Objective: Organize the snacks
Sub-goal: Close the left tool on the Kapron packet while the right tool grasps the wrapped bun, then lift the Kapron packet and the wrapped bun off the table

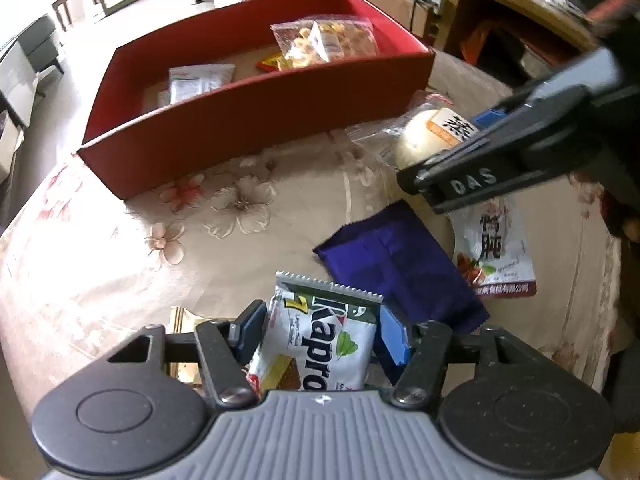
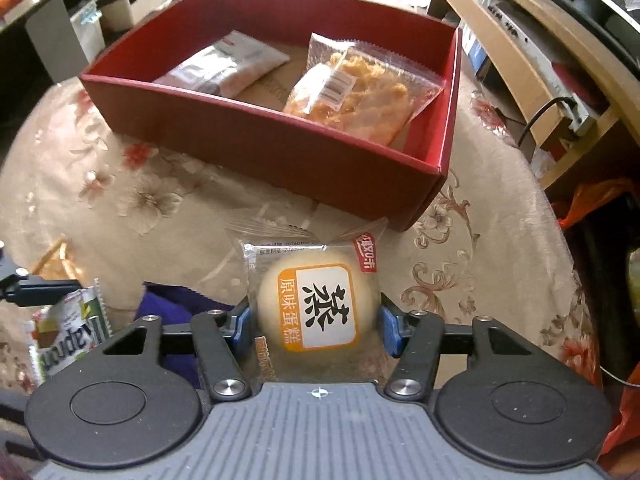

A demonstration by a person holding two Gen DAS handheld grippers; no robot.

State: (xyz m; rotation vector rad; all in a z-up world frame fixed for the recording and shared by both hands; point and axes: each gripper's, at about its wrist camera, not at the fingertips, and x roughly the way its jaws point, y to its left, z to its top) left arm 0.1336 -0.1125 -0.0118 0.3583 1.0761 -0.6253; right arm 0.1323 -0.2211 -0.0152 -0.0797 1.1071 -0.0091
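My left gripper (image 1: 320, 332) is shut on a white Kapro snack packet (image 1: 316, 340), held just above the floral tablecloth. My right gripper (image 2: 314, 324) is shut on a clear-wrapped round steamed cake (image 2: 316, 312); it shows in the left wrist view (image 1: 440, 168) with the cake (image 1: 416, 136). The red box (image 1: 256, 120), also in the right wrist view (image 2: 280, 144), holds a bag of yellow snacks (image 1: 324, 40), a white packet (image 1: 196, 80) and a small red-yellow packet (image 1: 270, 62). The Kapro packet shows at the left of the right wrist view (image 2: 68, 328).
A dark blue packet (image 1: 396, 264) and a white packet with red print (image 1: 496, 256) lie on the cloth right of my left gripper. A yellowish wrapper (image 1: 180, 320) lies at its left. Wooden shelves (image 2: 520, 60) stand beyond the table's right edge.
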